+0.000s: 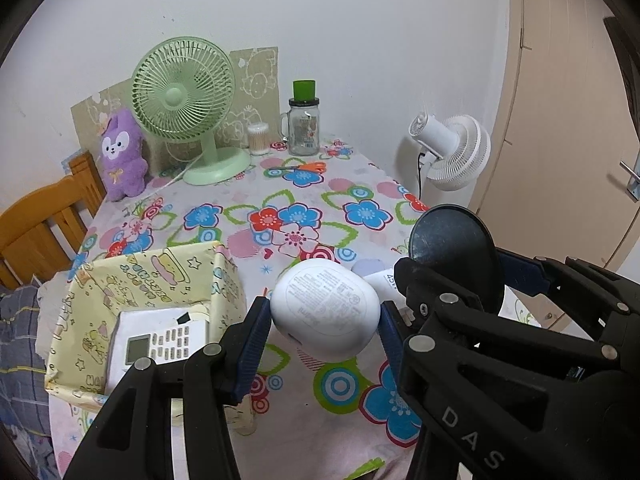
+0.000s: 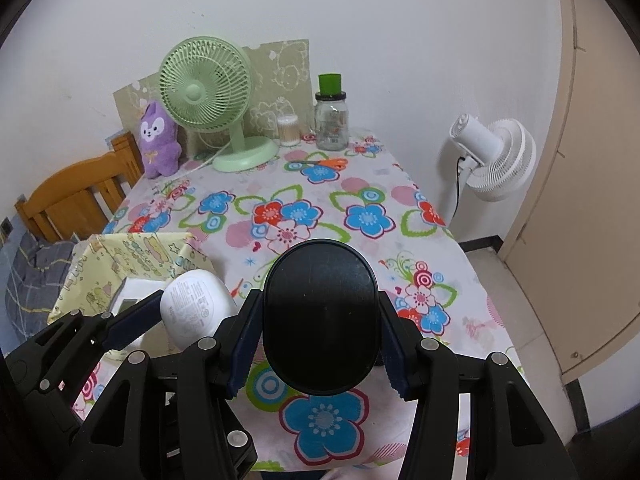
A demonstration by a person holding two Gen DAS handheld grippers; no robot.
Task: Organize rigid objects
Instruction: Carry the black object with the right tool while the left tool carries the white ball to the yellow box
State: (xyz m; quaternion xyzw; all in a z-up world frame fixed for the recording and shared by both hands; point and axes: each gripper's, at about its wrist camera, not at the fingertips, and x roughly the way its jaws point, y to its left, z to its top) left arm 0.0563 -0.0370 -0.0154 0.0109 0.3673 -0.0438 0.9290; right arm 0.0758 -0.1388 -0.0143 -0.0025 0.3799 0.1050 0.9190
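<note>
Left wrist view: the left claw [image 1: 322, 330] clamps a white rounded case [image 1: 325, 311] above the counter [image 1: 304, 200] (floral cloth). The right claw [image 2: 320, 346] grips a black oval case [image 2: 321, 317].

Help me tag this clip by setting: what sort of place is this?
Most likely a small room in a home. A table with a flowered cloth stands against a wall, with a green fan, a purple plush toy and a glass jar on it, and a wooden chair beside it.
</note>
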